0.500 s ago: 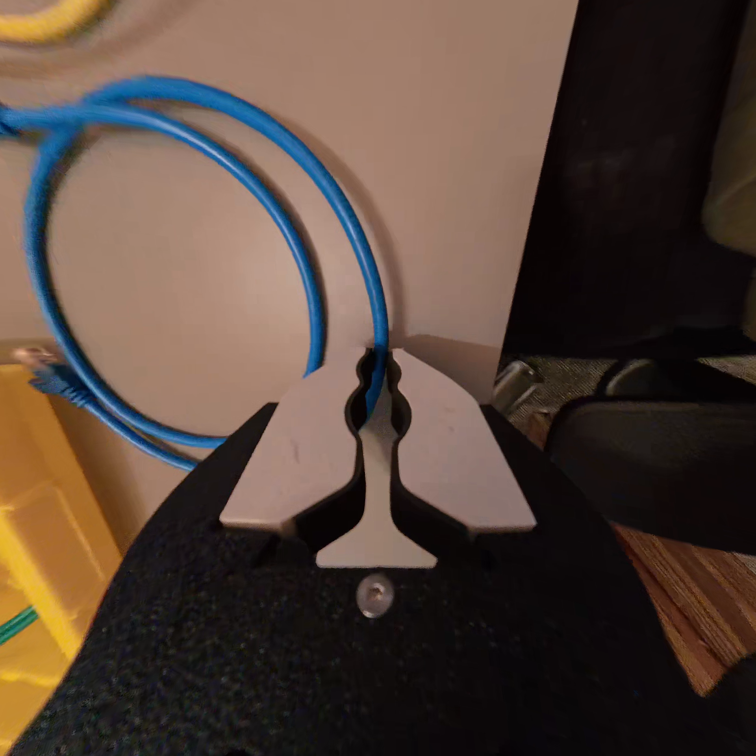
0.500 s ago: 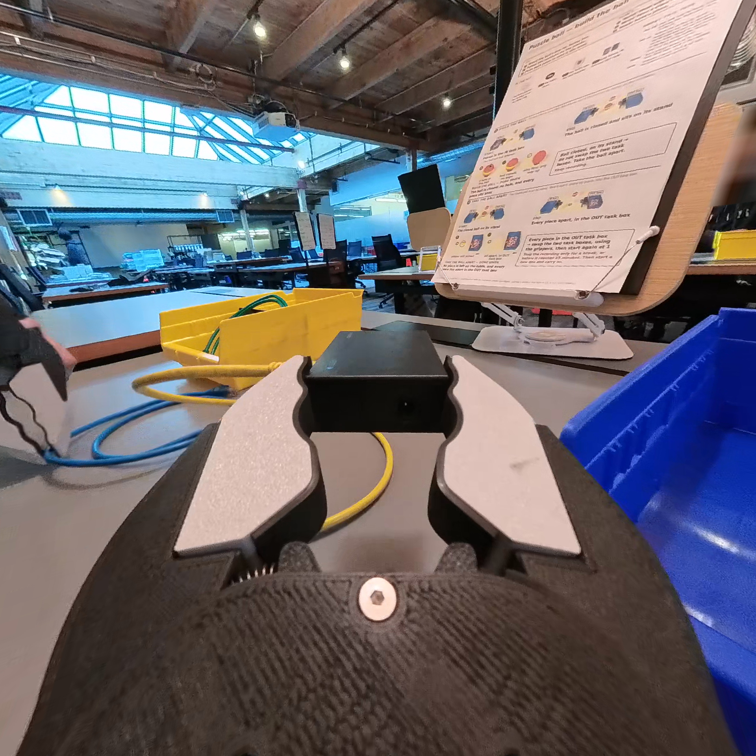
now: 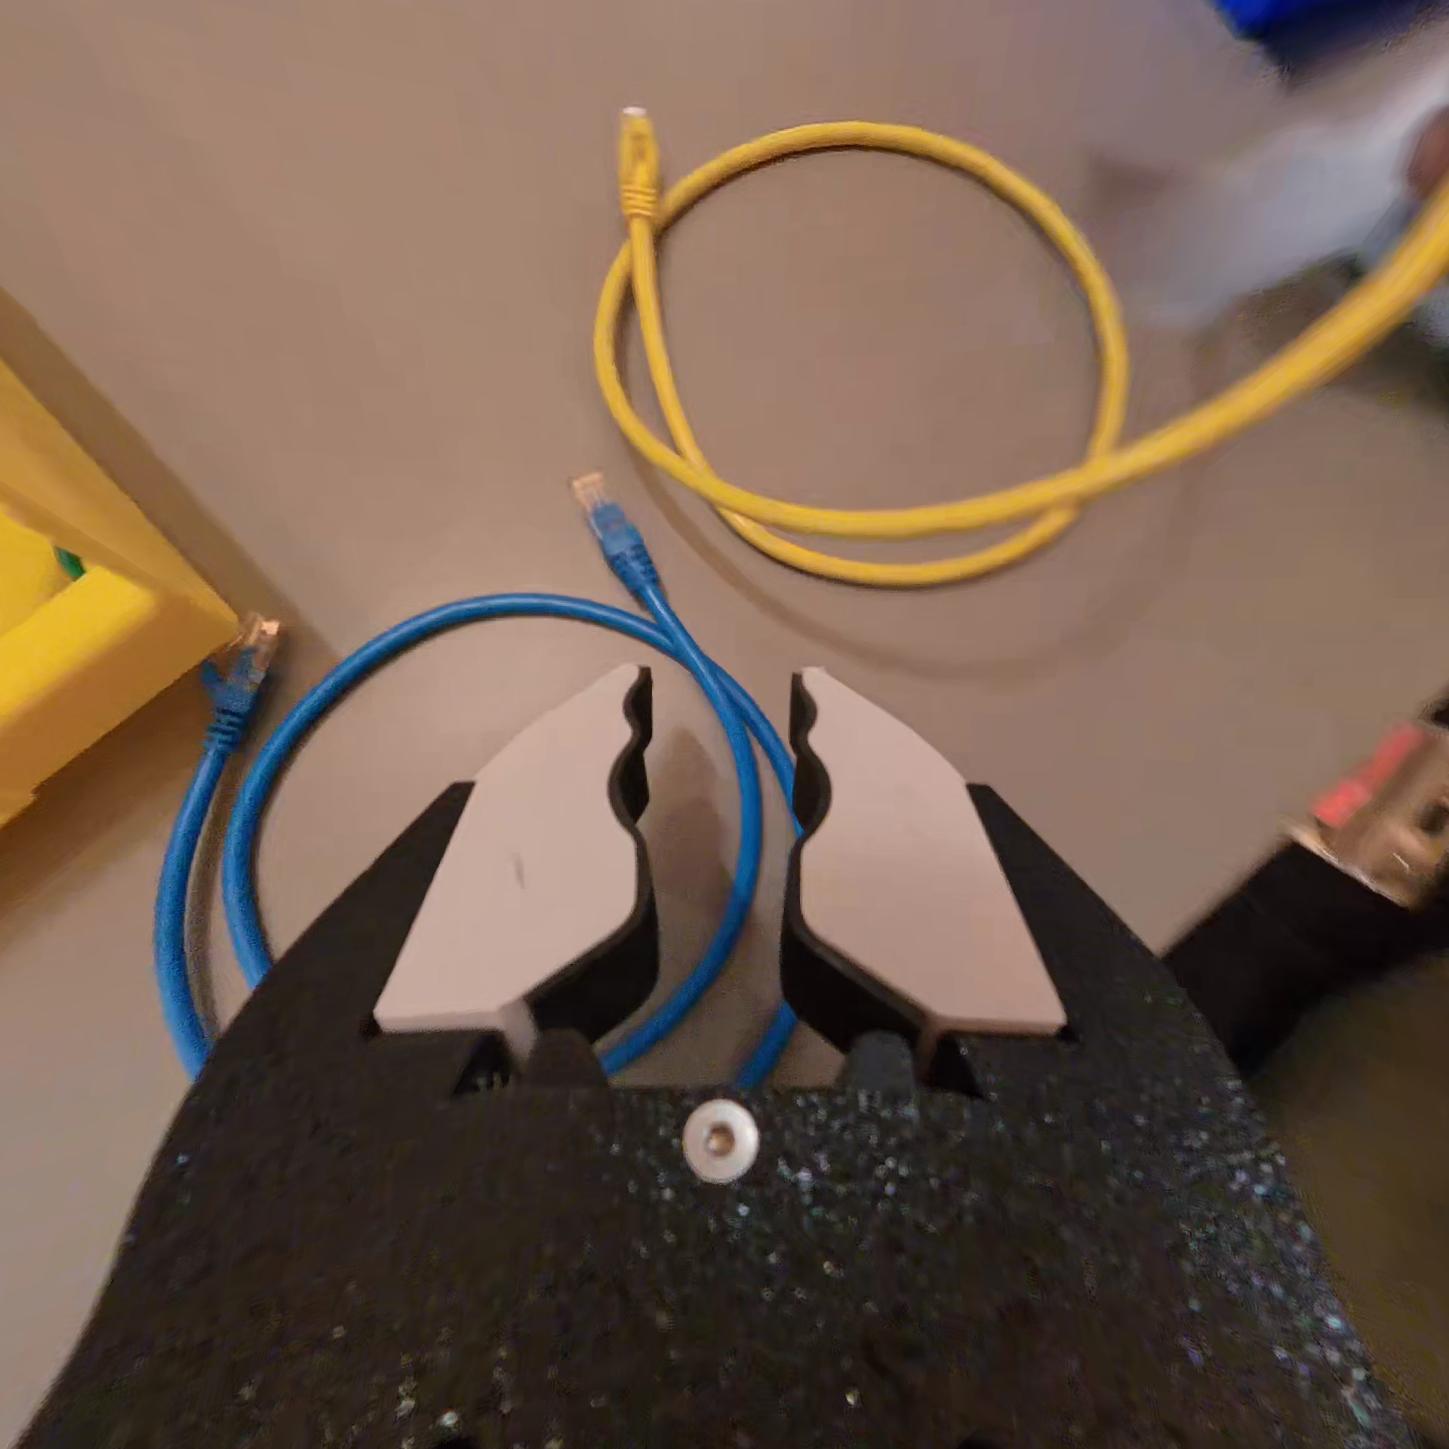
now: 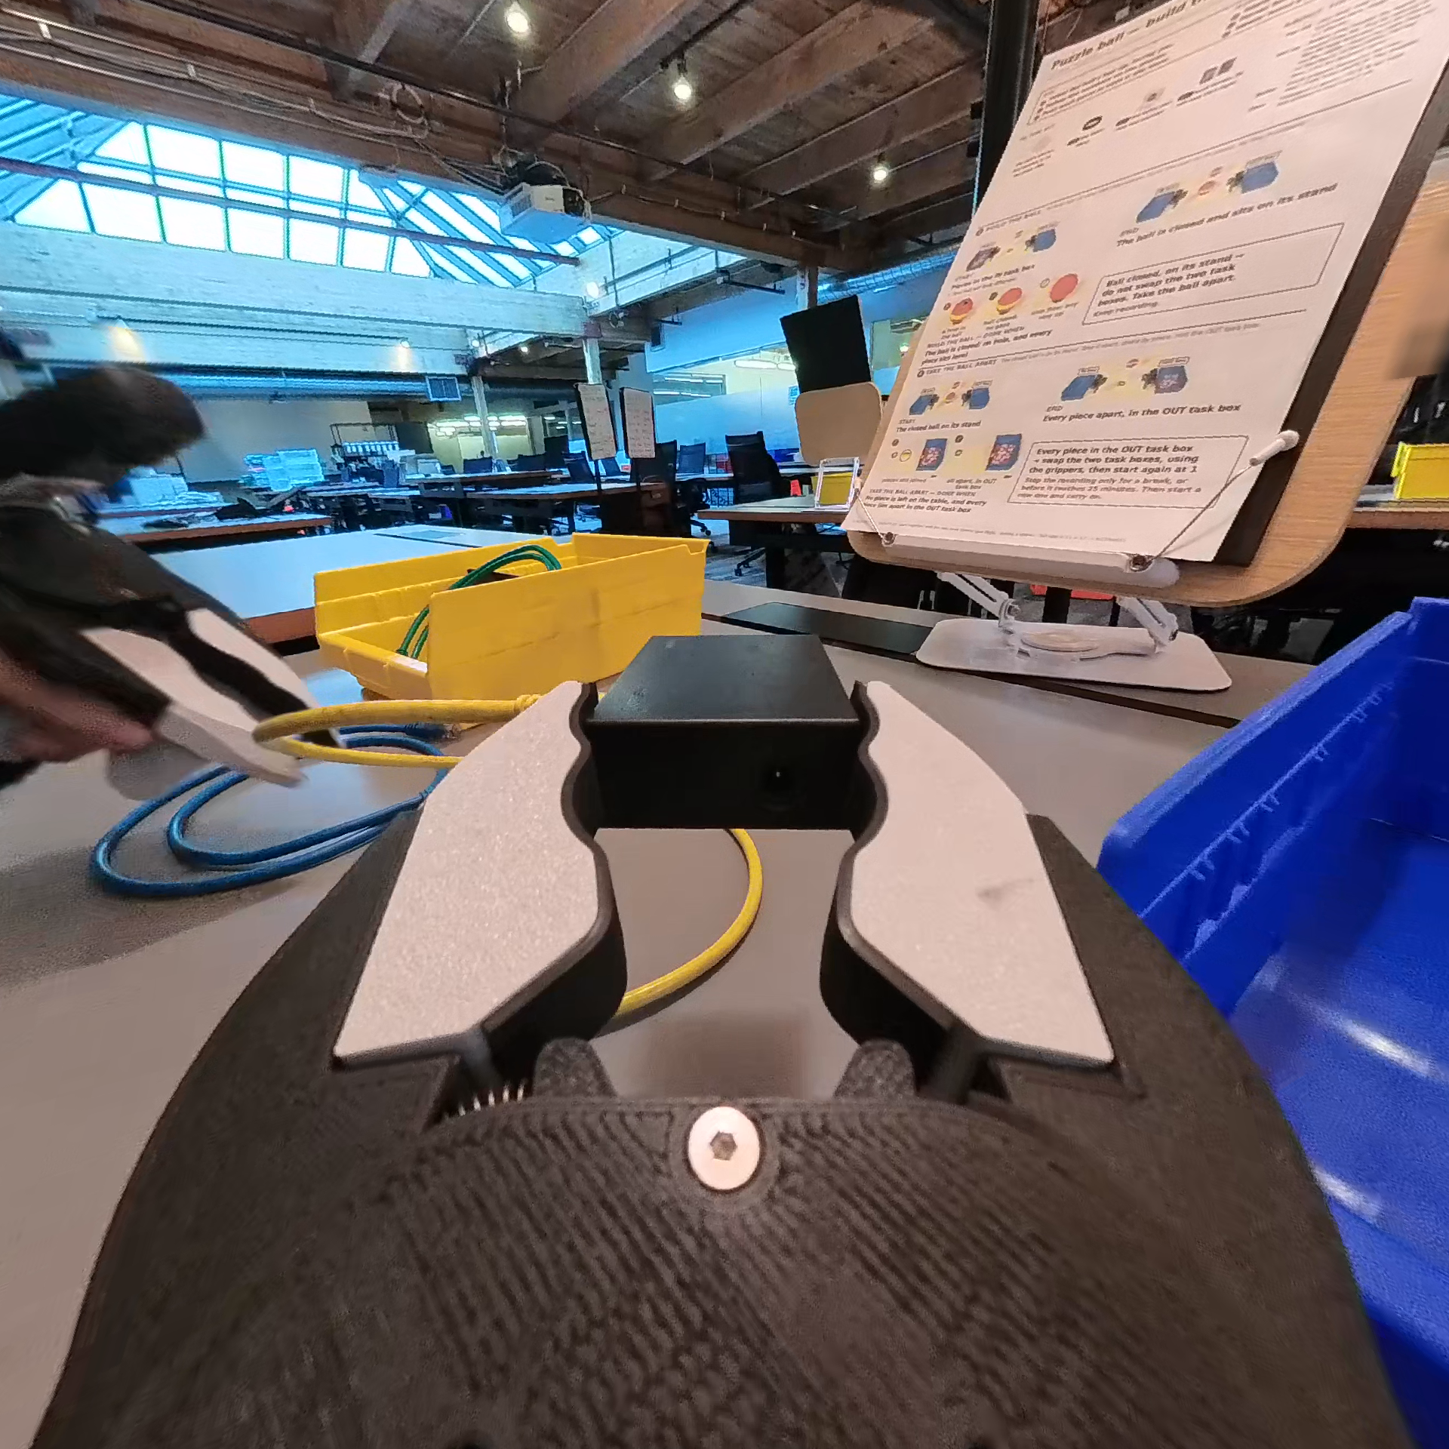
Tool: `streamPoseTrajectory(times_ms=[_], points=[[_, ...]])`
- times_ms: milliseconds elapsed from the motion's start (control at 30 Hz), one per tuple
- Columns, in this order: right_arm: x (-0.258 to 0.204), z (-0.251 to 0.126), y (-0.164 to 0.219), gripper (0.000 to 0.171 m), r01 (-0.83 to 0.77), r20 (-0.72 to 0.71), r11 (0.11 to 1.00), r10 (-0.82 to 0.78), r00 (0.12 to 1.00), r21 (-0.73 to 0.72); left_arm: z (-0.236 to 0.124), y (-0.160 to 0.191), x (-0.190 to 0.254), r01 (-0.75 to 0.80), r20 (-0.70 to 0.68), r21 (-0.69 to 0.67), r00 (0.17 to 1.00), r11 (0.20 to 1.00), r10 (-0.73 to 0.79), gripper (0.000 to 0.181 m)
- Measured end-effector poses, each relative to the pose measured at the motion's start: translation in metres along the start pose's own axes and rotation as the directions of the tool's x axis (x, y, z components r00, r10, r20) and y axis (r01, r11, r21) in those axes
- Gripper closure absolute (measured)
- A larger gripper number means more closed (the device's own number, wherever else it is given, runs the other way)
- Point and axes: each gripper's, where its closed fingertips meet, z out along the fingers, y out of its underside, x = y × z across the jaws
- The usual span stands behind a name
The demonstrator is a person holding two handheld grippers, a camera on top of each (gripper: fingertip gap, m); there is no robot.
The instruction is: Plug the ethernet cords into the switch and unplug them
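Black switch (image 4: 725,733) is sitting clamped in the right gripper (image 4: 721,753); only the left wrist view is showing the left gripper (image 3: 720,706) gaping empty over the blue cord (image 3: 502,619).

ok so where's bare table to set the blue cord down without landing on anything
Free: the grey table beyond the blue cord, between the yellow bin and the yellow cord. Crowded: around the left gripper, open over the blue coil, and by the switch held by the right gripper.

A skylight (image 4: 235,196) brightens the timber-beamed ceiling (image 4: 706,47) far ahead, over rows of desks (image 4: 502,494) and office chairs (image 4: 749,470).
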Motion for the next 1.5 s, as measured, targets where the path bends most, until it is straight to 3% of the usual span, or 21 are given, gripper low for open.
streamPoseTrajectory(times_ms=[100, 200, 333, 400, 433, 500, 567, 633, 667, 733, 833, 967, 1000, 1033, 1133, 1500], points=[[0.001, -0.001, -0.001, 0.11, -0.013, 0.005, 1.0, 0.013, 1.0, 0.011, 0.029, -0.002, -0.018, 0.05, 0.114, -0.032, 0.992, 0.998, -0.046, 0.15], [0.002, -0.002, -0.002, 0.11, -0.027, 0.01, 0.999, 0.026, 1.0, 0.019, 0.049, 0.003, -0.025, 0.113, 0.142, -0.064, 0.985, 0.992, -0.103, 0.151], [-0.001, -0.002, -0.002, 0.11, -0.03, 0.036, 0.999, 0.03, 0.999, 0.02, 0.052, 0.003, -0.03, 0.094, 0.182, -0.059, 0.98, 0.994, -0.082, 0.157], [-0.002, -0.002, -0.003, 0.11, -0.029, 0.039, 0.999, 0.028, 0.999, 0.022, 0.045, 0.003, -0.034, 0.077, 0.202, -0.079, 0.977, 0.994, -0.06, 0.145], [-0.002, -0.003, -0.003, 0.11, -0.03, 0.045, 0.999, 0.029, 0.999, 0.023, 0.034, -0.004, -0.042, 0.096, 0.245, -0.042, 0.966, 0.995, -0.082, 0.145], [-0.004, -0.003, -0.003, 0.11, -0.029, 0.058, 0.999, 0.028, 0.998, 0.03, 0.003, -0.037, -0.054, 0.144, 0.299, 0.161, 0.936, 0.976, -0.187, 0.143], [-0.009, -0.001, -0.003, 0.11, -0.027, 0.091, 0.999, 0.024, 0.996, 0.035, -0.025, -0.083, -0.038, 0.221, 0.148, 0.391, 0.943, 0.893, -0.298, 0.143], [-0.018, 0.001, -0.004, 0.11, -0.017, 0.131, 0.999, 0.011, 0.991, 0.045, -0.034, -0.124, 0.008, 0.319, -0.173, 0.467, 0.948, 0.825, -0.269, 0.143], [-0.022, 0.003, -0.004, 0.11, -0.009, 0.147, 0.999, 0.002, 0.989, 0.048, -0.029, -0.135, 0.031, 0.342, -0.305, 0.423, 0.926, 0.839, -0.224, 0.141], [-0.031, 0.004, -0.003, 0.11, 0.0, 0.181, 0.998, -0.01, 0.984, 0.055, 0.001, -0.139, 0.059, 0.338, -0.442, 0.264, 0.875, 0.903, -0.199, 0.118], [-0.042, 0.004, -0.004, 0.11, 0.015, 0.228, 0.997, -0.031, 0.973, 0.071, 0.041, -0.141, 0.083, 0.372, -0.59, 0.075, 0.765, 0.925, -0.26, 0.116], [-0.046, 0.003, -0.004, 0.11, 0.019, 0.25, 0.997, -0.037, 0.968, 0.074, 0.058, -0.136, 0.12, 0.368, -0.753, -0.12, 0.571, 0.922, -0.326, 0.109], [-0.045, 0.004, -0.004, 0.11, 0.019, 0.242, 0.997, -0.035, 0.97, 0.07, 0.052, -0.141, 0.129, 0.381, -0.81, -0.128, 0.493, 0.916, -0.318, 0.139], [-0.045, 0.003, -0.005, 0.11, 0.017, 0.241, 0.997, -0.036, 0.97, 0.077, 0.046, -0.146, 0.135, 0.405, -0.848, -0.138, 0.422, 0.904, -0.319, 0.144], [-0.042, 0.004, -0.002, 0.11, 0.014, 0.219, 0.999, -0.025, 0.975, 0.051, 0.047, -0.15, 0.135, 0.451, -0.843, -0.169, 0.394, 0.876, -0.366, 0.147], [-0.047, 0.014, 0.01, 0.106, 0.122, 0.176, 0.992, -0.114, 0.978, -0.035, 0.039, -0.164, 0.124, 0.523, -0.751, -0.125, 0.506, 0.843, -0.425, 0.154]])
